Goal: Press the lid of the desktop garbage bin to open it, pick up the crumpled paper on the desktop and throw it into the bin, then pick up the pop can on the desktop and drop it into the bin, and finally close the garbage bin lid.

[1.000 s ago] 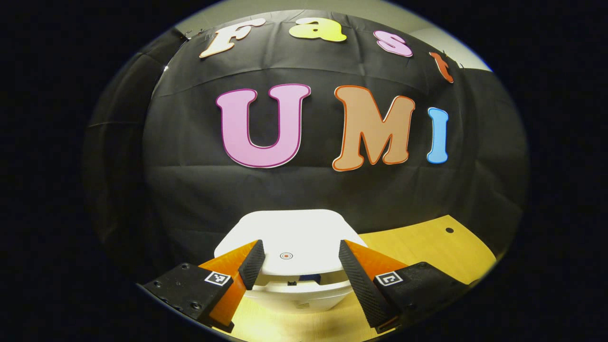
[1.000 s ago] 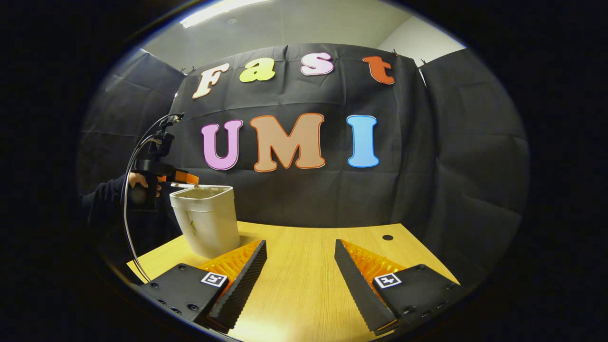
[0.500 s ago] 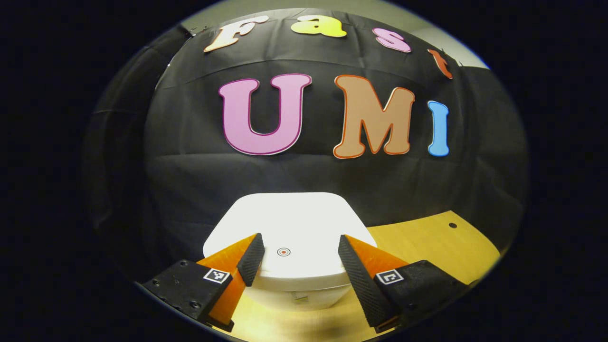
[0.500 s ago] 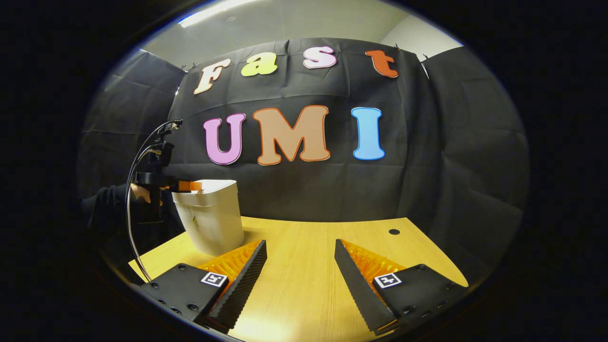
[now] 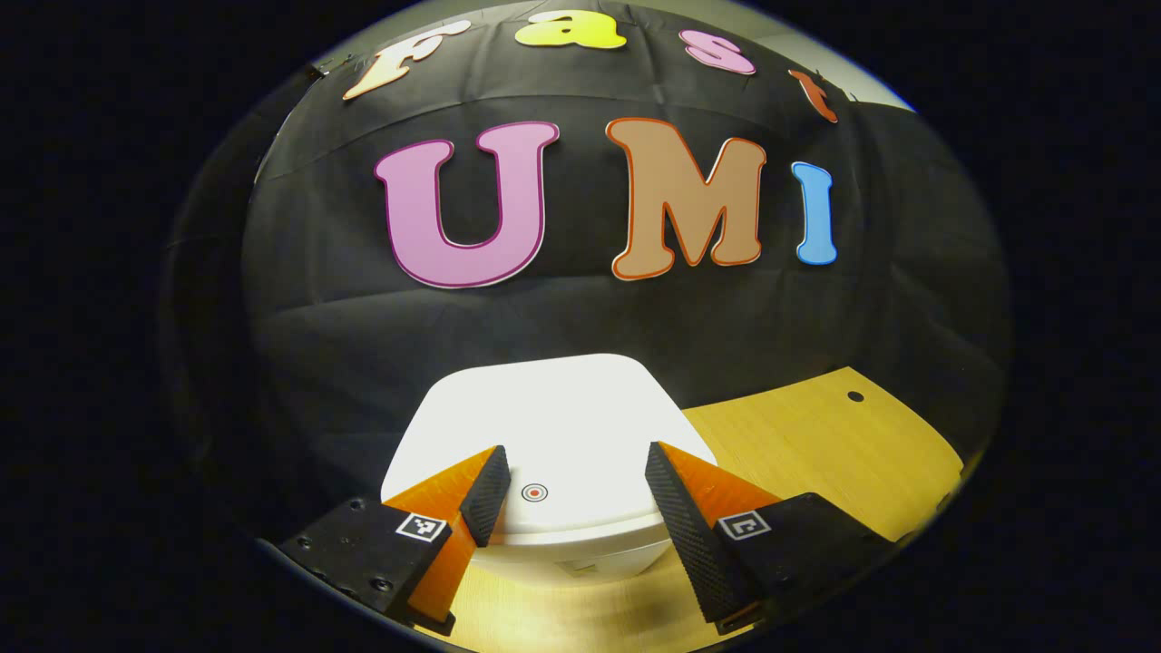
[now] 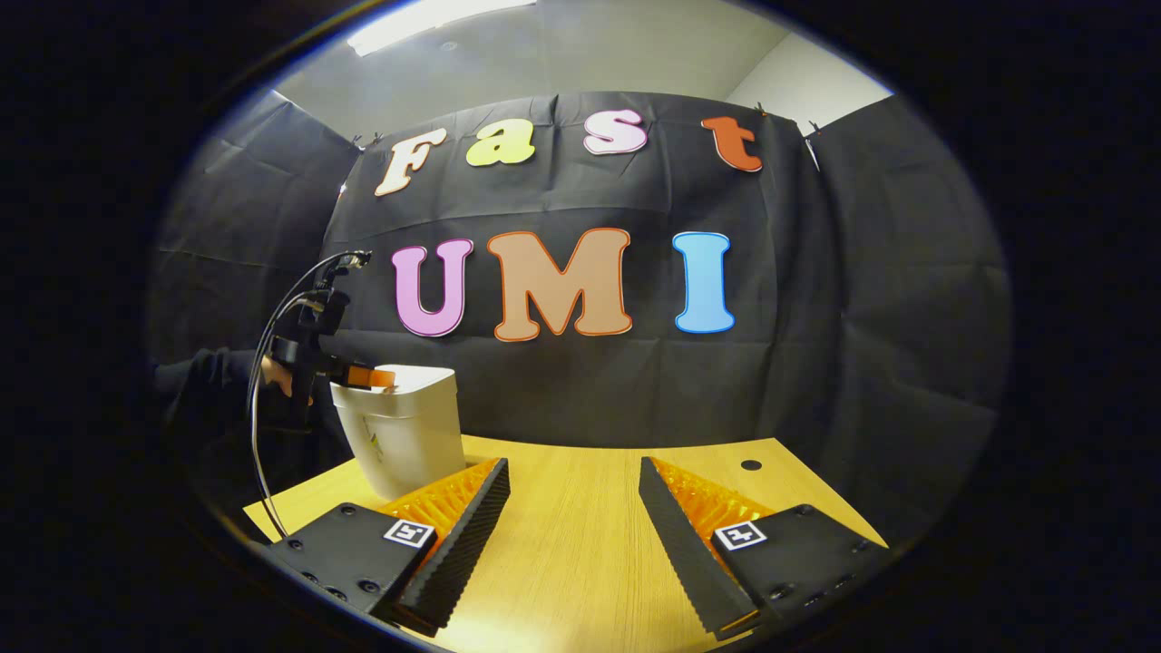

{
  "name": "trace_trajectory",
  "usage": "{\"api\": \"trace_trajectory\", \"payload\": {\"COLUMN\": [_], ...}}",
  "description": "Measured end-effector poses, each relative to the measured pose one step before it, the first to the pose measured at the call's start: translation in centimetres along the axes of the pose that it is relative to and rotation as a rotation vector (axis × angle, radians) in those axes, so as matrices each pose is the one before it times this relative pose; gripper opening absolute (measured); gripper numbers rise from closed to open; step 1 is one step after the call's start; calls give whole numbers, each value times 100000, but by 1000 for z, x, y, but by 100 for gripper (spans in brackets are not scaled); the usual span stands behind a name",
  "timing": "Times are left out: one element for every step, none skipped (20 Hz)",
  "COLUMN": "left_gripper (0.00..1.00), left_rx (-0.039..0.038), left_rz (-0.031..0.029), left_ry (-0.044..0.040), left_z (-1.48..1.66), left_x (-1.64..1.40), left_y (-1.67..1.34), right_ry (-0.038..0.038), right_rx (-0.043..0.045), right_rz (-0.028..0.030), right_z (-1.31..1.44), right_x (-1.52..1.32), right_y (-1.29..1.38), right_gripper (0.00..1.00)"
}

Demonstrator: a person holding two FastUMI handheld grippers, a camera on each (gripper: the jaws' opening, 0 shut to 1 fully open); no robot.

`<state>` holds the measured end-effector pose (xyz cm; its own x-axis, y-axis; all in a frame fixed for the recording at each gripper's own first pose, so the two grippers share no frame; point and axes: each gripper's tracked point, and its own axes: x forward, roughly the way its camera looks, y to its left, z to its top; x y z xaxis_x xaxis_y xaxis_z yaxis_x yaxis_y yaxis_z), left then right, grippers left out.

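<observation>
A second ago the white garbage bin [image 5: 544, 426] stood with its lid [image 5: 553, 408] raised off the rim and a gap beneath it; now, in the left gripper view, the lid lies flat and closed on the body. The left gripper [image 5: 570, 490] hangs just over the lid's near edge, jaws apart on either side of a small red ring mark [image 5: 535, 492] on the lid; whether a finger touches the lid I cannot tell. In the right gripper view the bin [image 6: 404, 426] stands at the desk's [image 6: 580, 544] far left, the left gripper [image 6: 367, 376] at its top with a hand [image 6: 272, 376] and a dark sleeve behind. The right gripper [image 6: 573, 517] rides low over bare wood, jaws apart, holding nothing. A small round hole [image 6: 751, 464] sits toward the desk's far right. The square tags on the fingers are too small to read.
</observation>
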<state>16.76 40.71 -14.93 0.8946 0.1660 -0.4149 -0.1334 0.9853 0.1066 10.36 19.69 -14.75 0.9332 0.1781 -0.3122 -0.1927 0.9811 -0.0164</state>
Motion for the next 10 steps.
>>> {"api": "trace_trajectory", "payload": {"left_gripper": [91,90,91,92,93,94,100,94,93,94], "left_rx": [1900,1692,669,1177,1174,803,-578,-1466,-1900,-687], "left_rz": [-153,534,506,872,-116,576,-522,356,376,725], "left_ry": [-1543,-796,35,-318,294,-581,-1001,809,1527,-1584], "left_z": [134,-40,37,130,82,206,270,-170,-511,357], "left_x": [39,186,179,-3,79,202,-71,211,-78,-20], "left_y": [-120,155,171,259,-117,240,31,60,28,70], "right_ry": [279,188,-227,-211,-173,-116,-252,80,-57,-183], "right_rx": [-136,-448,-193,127,410,325,-160,-480,-506,-667], "right_rz": [-595,-1011,-1078,-966,-431,-104,87,156,614,254], "right_z": [-36,10,186,178,252,92,182,39,-2,44], "right_x": [-101,-197,-34,-64,71,11,94,35,102,62], "right_y": [-233,-406,-437,-352,-143,48,80,151,212,61], "right_gripper": [100,96,96,96,96,96,96,96,96,96]}}
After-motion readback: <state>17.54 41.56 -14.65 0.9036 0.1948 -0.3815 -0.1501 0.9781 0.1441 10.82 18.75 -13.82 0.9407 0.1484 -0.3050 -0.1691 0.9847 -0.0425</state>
